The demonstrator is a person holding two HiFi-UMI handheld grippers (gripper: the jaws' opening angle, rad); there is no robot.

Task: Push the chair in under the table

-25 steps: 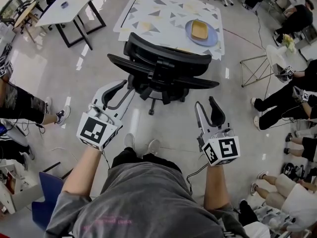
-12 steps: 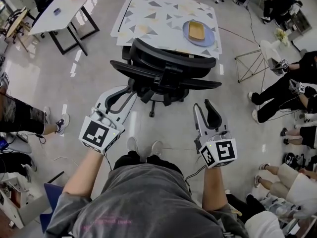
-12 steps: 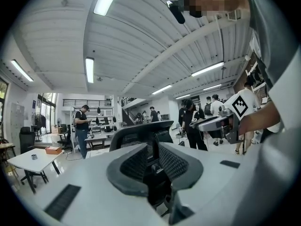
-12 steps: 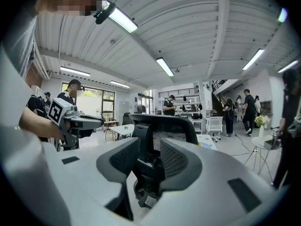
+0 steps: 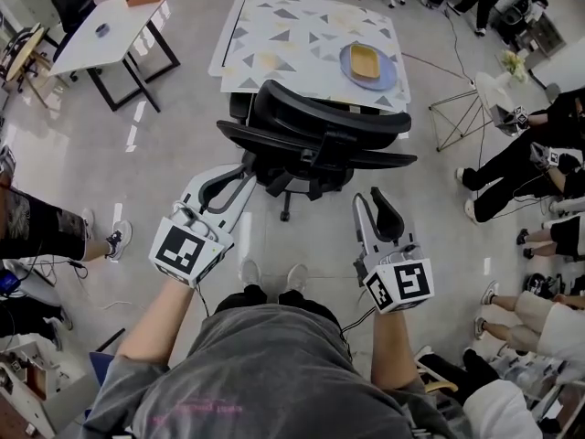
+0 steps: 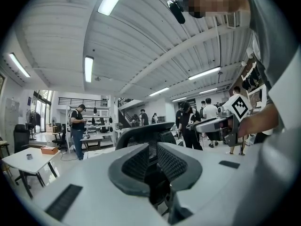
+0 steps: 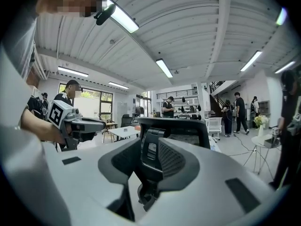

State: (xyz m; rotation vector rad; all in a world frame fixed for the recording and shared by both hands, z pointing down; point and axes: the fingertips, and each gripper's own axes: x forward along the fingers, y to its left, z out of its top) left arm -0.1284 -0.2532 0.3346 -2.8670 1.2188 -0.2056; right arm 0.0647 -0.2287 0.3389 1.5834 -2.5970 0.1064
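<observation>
A black office chair stands with its back to me, its seat at the near edge of the table with the triangle-patterned cloth. My left gripper reaches the chair's left rear side. Its jaws are closing to a narrow gap with nothing between them; whether it touches the chair is unclear. My right gripper stays just short of the chair's right armrest, jaws closing, nothing between them. The chair's backrest shows beyond the left gripper, and the chair's back spine beyond the right gripper.
A blue plate with a yellow item lies on the patterned table. A white table with black legs stands far left. People sit along the right beside a folding stand. Another person's leg is at left.
Both grippers have moved forward toward the chair's back, and both pairs of jaws have narrowed. The chair has kept its place by the table.
</observation>
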